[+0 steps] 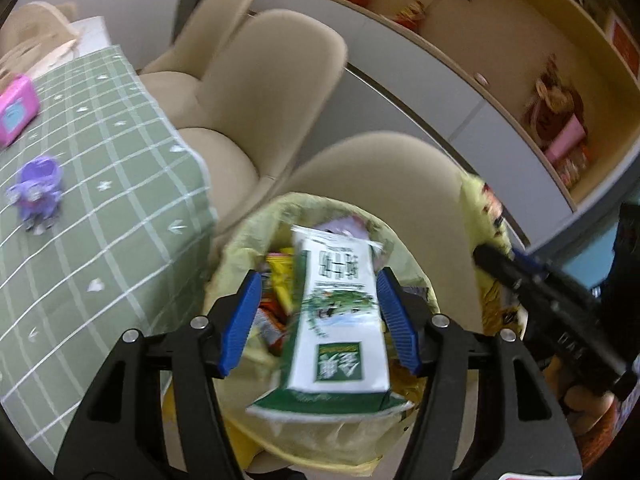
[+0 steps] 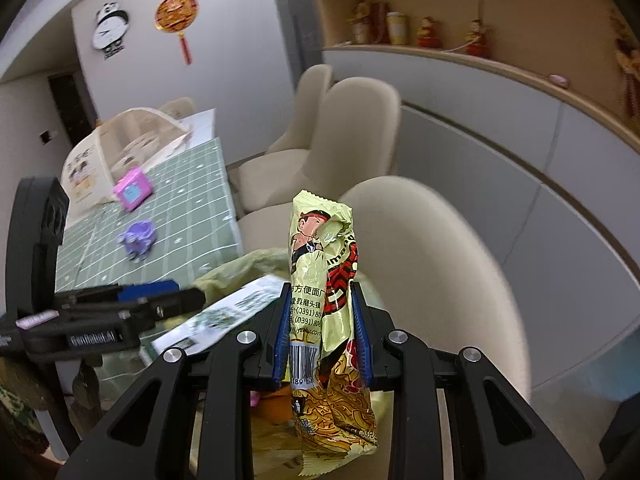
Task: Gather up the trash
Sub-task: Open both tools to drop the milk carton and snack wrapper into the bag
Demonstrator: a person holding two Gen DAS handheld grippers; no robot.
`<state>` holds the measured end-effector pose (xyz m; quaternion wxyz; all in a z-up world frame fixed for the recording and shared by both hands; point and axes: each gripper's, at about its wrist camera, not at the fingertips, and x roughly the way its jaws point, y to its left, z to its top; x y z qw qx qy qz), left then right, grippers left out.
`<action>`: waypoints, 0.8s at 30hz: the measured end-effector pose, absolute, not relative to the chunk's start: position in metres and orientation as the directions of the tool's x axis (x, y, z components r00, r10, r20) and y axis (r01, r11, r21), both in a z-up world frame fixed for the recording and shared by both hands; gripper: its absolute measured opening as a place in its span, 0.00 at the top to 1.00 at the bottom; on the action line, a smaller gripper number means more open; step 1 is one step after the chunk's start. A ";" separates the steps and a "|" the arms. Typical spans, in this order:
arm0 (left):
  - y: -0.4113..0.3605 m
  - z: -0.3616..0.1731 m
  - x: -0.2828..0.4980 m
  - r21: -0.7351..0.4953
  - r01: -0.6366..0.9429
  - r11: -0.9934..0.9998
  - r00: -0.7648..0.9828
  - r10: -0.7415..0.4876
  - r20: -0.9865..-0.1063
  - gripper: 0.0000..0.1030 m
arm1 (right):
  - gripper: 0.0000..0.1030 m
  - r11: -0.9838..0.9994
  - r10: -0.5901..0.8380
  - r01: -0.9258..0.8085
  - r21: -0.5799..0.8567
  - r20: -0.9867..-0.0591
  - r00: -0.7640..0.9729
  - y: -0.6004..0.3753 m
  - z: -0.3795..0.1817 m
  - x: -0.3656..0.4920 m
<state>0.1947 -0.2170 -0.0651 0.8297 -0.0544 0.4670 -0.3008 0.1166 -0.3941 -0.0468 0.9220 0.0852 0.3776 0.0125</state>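
- The left gripper [image 1: 318,314] hangs over a trash bin lined with a yellow bag [image 1: 240,240]; its blue pads stand apart on either side of a green-and-white carton [image 1: 340,312], with a clear gap on the left side and no visible press on the right.
- The carton lies tilted over the bin's mouth, above the snack wrappers [image 1: 280,280] already inside.
- The right gripper [image 2: 322,332] is clamped on an instant noodle packet [image 2: 324,300], which stands upright between its pads, above the bin.
- The bin sits on the seat of a beige chair [image 1: 380,168], just beside the table's edge.
- The table wears a green checked tablecloth [image 1: 100,200]. On it, near the middle, sits a small purple toy [image 1: 38,192]; further along, a pink box [image 1: 14,112]; at the far end, a cream-coloured rounded rack [image 2: 108,148].
- Two more beige chairs [image 1: 256,80] line the same side of the table.
- Behind the chairs runs a grey cabinet front with a wooden shelf [image 2: 500,64] of figurines.
- On the far wall hang a panda clock [image 2: 110,30] and a red-and-gold ornament [image 2: 178,14].
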 end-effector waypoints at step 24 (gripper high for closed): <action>-0.061 -0.044 0.090 -0.201 0.127 0.971 0.621 -0.236 -0.747 0.29 | 0.48 0.978 0.203 -0.064 0.197 -0.839 0.505 -0.344 -0.136 0.148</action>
